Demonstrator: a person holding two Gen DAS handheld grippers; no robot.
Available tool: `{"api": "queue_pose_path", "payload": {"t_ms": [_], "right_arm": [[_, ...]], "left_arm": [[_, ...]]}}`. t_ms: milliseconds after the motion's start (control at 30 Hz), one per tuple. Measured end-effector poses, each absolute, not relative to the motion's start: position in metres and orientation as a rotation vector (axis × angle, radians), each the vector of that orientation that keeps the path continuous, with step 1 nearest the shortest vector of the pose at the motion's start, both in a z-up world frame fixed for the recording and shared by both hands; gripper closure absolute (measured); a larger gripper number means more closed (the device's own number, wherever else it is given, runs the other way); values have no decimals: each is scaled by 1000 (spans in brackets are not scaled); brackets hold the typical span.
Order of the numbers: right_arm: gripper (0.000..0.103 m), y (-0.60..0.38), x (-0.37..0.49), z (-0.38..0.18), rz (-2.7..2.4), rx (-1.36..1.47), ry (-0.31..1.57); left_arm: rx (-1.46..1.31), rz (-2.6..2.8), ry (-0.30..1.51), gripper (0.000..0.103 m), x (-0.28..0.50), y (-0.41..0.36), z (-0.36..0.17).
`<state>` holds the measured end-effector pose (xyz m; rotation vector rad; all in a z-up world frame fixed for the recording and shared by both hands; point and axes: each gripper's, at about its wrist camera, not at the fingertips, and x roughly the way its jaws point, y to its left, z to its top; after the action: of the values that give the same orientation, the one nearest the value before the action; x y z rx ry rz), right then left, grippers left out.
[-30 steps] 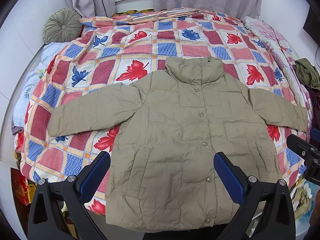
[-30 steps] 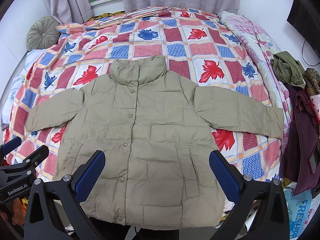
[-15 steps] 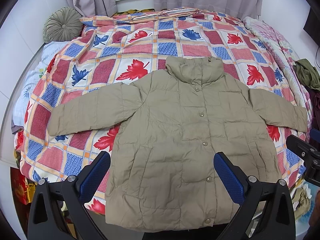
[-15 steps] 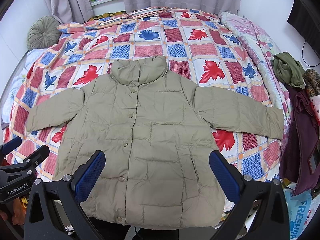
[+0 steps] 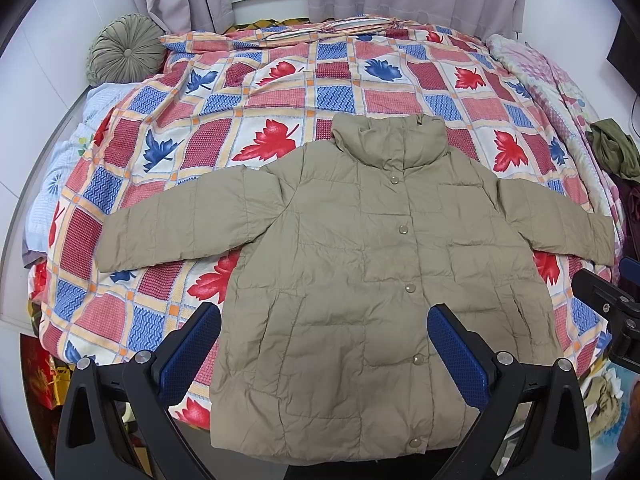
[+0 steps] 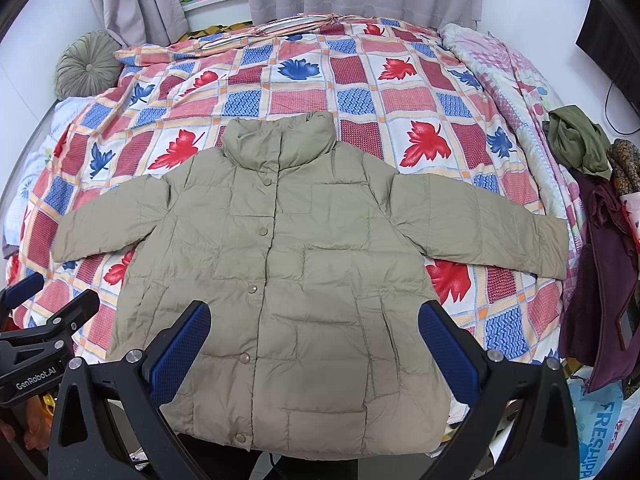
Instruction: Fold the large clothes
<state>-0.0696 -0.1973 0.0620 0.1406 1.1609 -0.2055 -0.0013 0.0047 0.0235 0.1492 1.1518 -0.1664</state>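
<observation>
The khaki jacket (image 5: 384, 280) is spread flat at the bed's (image 5: 280, 92) near edge. Both the left gripper (image 5: 324, 344) and right gripper (image 6: 316, 340) are held with jaws apart, empty. If only the slippery top layer is pinched, the fold could be skewed.

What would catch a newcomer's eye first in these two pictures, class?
First, the khaki puffer jacket, spread flat and buttoned at the near edge of the bed, sleeves out to both sides. Next, the bedspread under it, checked red and blue with big leaves. Both hand-held grippers, left and right, hang open above the jacket's hem.
</observation>
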Motion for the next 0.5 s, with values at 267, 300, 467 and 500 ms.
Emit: {"api": "queue_pose_path", "payload": {"t_ms": [267,300,467,500], "right_arm": [[0,-197,-69,62,-206,141,1162],[0,-198,-69,62,-206,141,1162],[0,-198,-69,62,-206,141,1163],[0,-198,-69,62,-206,141,1162]], "left_arm": [[149,-167,1152,0,-1,5,23],[149,-167,1152,0,-1,5,23],[149,-167,1152,0,-1,5,23],[148,-166,1153,0,-2,5,23]]}}
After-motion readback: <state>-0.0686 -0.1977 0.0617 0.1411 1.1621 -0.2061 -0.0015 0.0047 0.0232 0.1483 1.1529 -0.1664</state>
